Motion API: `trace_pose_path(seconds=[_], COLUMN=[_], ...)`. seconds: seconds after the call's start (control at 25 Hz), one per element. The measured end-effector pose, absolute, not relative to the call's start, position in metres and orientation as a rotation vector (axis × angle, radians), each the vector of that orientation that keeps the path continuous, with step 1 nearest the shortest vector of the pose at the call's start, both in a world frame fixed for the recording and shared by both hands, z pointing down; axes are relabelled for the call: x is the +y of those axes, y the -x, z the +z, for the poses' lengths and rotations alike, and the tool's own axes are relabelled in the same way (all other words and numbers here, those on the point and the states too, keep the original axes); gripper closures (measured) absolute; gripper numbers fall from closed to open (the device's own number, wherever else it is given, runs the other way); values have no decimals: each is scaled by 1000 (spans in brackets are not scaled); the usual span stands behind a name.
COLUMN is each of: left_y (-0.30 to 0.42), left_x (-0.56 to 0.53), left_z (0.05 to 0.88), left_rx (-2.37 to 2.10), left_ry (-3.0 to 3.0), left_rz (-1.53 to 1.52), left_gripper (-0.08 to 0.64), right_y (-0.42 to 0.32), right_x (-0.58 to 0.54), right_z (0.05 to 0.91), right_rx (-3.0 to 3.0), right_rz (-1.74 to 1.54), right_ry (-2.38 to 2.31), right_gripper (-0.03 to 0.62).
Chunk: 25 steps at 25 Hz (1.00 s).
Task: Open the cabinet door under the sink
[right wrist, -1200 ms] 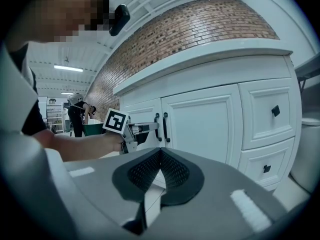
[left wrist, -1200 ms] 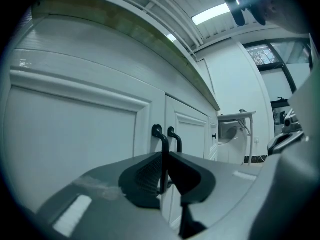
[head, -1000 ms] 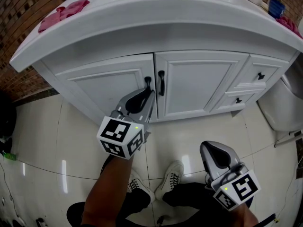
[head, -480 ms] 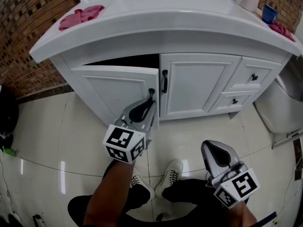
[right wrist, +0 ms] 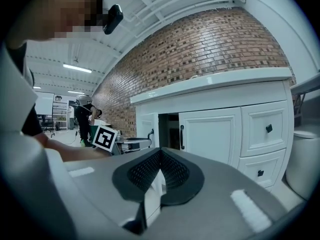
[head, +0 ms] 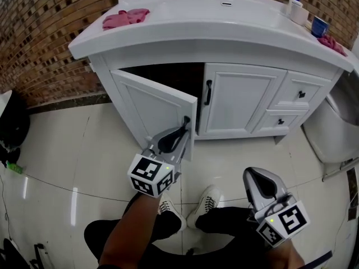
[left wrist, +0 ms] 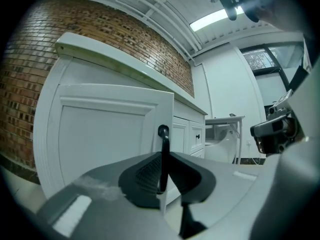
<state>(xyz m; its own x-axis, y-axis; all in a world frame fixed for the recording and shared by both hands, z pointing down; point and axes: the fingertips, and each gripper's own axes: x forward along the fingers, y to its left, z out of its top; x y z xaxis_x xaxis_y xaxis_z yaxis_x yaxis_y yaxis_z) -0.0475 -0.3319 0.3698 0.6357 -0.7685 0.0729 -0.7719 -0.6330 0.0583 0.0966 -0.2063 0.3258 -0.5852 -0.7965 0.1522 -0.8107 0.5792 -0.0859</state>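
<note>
The white vanity (head: 168,35) has two cabinet doors under the sink. The left door (head: 151,102) stands swung out toward me, with a dark opening (head: 168,74) behind it. My left gripper (head: 184,126) is shut on this door's black handle (head: 186,120). In the left gripper view the handle (left wrist: 163,149) runs upright between the pads of that gripper (left wrist: 163,176). The right door (head: 241,97) is closed, its handle (head: 208,92) untouched. My right gripper (head: 259,178) hangs low at the right, shut and empty; in the right gripper view its jaws (right wrist: 160,153) meet on nothing.
A pink cloth (head: 124,18) lies on the counter's left end. A soap bottle (head: 295,7) and a blue cup (head: 320,26) stand at the right end. Two small drawers (head: 300,94) sit right of the doors, a toilet (head: 336,133) beyond. My shoes (head: 207,203) stand on the tiled floor.
The left door went from closed to well swung out, drawn by my left gripper on its handle. The view has backed away from the vanity. The right gripper barely shifted.
</note>
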Motion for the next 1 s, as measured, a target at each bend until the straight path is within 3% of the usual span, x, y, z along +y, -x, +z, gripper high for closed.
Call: trace_pose_path(seconds=[1.0], left_y=[162], left_x=[-232], left_z=[371], left_rx=[-1539], left_ry=[-2657], left_rz=[48], left_gripper=[514], right_y=[-42], right_x=[-129], right_z=[319], right_rx=[-2796], right_rz=[154], right_ry=[-1261], right_gripper=[584])
